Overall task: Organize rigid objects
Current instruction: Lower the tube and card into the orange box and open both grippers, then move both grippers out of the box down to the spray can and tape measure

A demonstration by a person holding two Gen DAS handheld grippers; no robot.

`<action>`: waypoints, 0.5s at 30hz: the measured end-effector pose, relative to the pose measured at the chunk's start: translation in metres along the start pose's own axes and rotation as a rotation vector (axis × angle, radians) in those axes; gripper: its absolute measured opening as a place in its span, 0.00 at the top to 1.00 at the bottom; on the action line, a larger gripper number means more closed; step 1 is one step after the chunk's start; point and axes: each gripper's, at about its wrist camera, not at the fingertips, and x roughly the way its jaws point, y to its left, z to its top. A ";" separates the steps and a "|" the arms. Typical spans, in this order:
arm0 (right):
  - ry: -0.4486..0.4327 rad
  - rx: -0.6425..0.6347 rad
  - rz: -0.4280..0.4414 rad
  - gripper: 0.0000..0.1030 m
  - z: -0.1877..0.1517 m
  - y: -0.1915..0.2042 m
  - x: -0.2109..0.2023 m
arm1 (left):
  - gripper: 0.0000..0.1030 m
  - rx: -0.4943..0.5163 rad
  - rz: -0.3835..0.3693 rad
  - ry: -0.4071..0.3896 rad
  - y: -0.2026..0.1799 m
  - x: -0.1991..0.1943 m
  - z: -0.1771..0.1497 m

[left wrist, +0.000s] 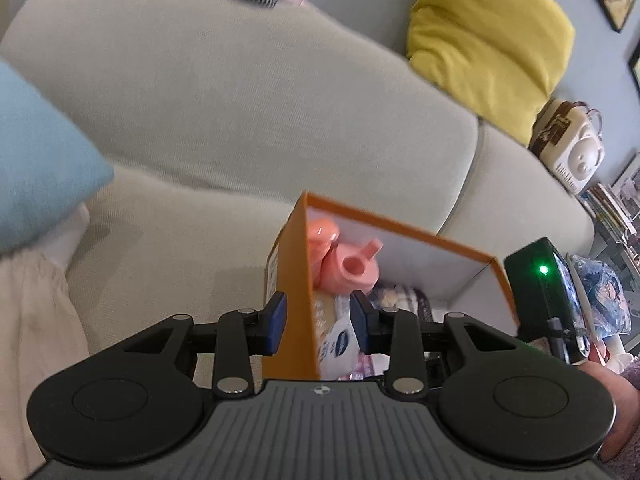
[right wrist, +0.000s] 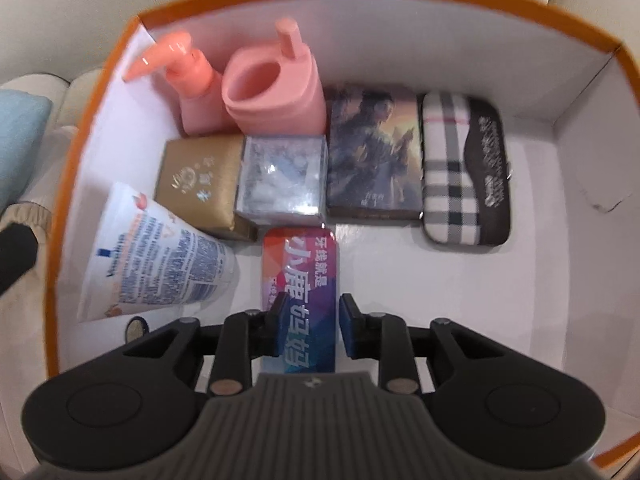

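Observation:
An orange box with a white inside sits on a sofa. In it lie a pink pump bottle, a pink cup, a gold box, a clear box, a picture card box, a plaid case, a white tube and a colourful floss box. My right gripper is open, its fingers either side of the floss box's near end. My left gripper straddles the orange box's left wall, pads not touching it.
The beige sofa carries a blue cushion at the left and a yellow cushion at the back right. A black device with a green light is beside the box. Books and clutter lie at far right.

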 end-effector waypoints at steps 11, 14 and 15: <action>-0.234 -0.064 0.182 0.73 -0.051 -0.001 -0.097 | 0.62 0.114 -0.057 -0.052 -0.054 -0.066 -0.010; -0.312 -0.087 0.214 0.73 -0.069 -0.009 -0.118 | 0.62 0.153 -0.076 -0.026 -0.068 -0.077 -0.023; -0.338 -0.095 0.218 0.73 -0.076 -0.011 -0.126 | 0.62 0.174 -0.084 -0.017 -0.074 -0.078 -0.028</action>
